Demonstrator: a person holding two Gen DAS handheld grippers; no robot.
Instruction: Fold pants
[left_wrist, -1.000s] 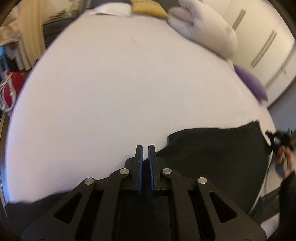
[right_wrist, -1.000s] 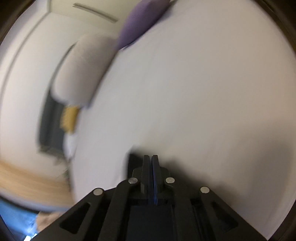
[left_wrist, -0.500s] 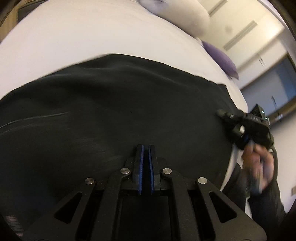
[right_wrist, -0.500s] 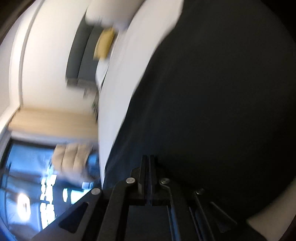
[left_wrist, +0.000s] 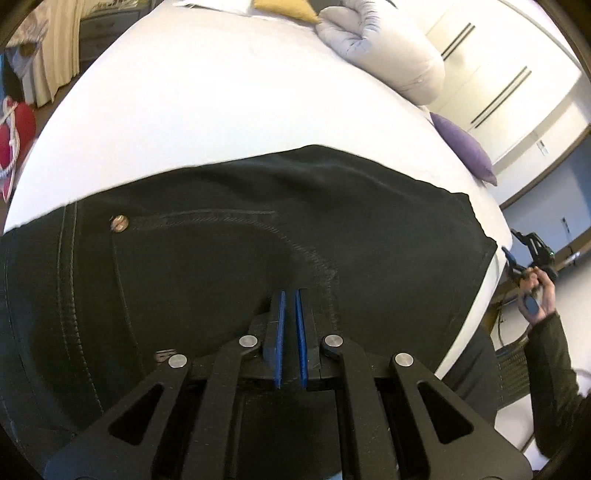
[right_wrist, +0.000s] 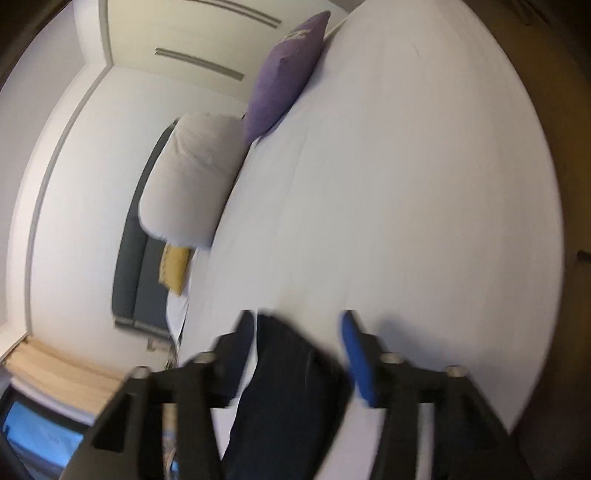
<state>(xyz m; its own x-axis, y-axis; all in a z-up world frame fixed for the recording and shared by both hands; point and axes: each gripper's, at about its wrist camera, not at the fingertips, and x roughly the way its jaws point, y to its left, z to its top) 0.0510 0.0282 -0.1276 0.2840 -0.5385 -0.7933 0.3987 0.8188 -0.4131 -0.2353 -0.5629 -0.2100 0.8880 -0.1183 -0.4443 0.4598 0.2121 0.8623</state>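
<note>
A white-sheeted bed (left_wrist: 229, 92) fills both wrist views, with built-in wardrobe doors (left_wrist: 491, 74) behind it. In the left wrist view, going left to right: a red object (left_wrist: 16, 140) on the floor at 9 o'clock, a mustard cushion (left_wrist: 286, 8) at 12, a rolled pale duvet (left_wrist: 384, 51) at 1, and a purple cushion (left_wrist: 461, 147) at 2.

The black pants (left_wrist: 258, 236) lie across the near half of the bed, spread flat, with a rivet (left_wrist: 119, 222) at 9 to 10 o'clock and a curved pocket seam running toward centre. The left gripper (left_wrist: 289, 295) sits low over the cloth, its blue pads (left_wrist: 280, 332) close together with a thin gap between them; whether fabric is nipped at the tips I cannot tell (the dark cloth hides it).

At 3 o'clock the right gripper (left_wrist: 524, 258) shows in the person's right hand (left_wrist: 535, 291), just off the pants' far edge. In its own blurred view the right gripper (right_wrist: 299, 325) stands wide apart, with a black end of the pants (right_wrist: 288, 384) lying between the fingers but not clamped.

The fold does not look started. The risks from here, as I judge them: the right gripper could close on too little of that loose edge and drop it mid-lift, or pinch the sheet along with it. If the left side has no real hold, one-sided lifting would drag the pants askew and bunch them, giving a crooked fold.
</note>
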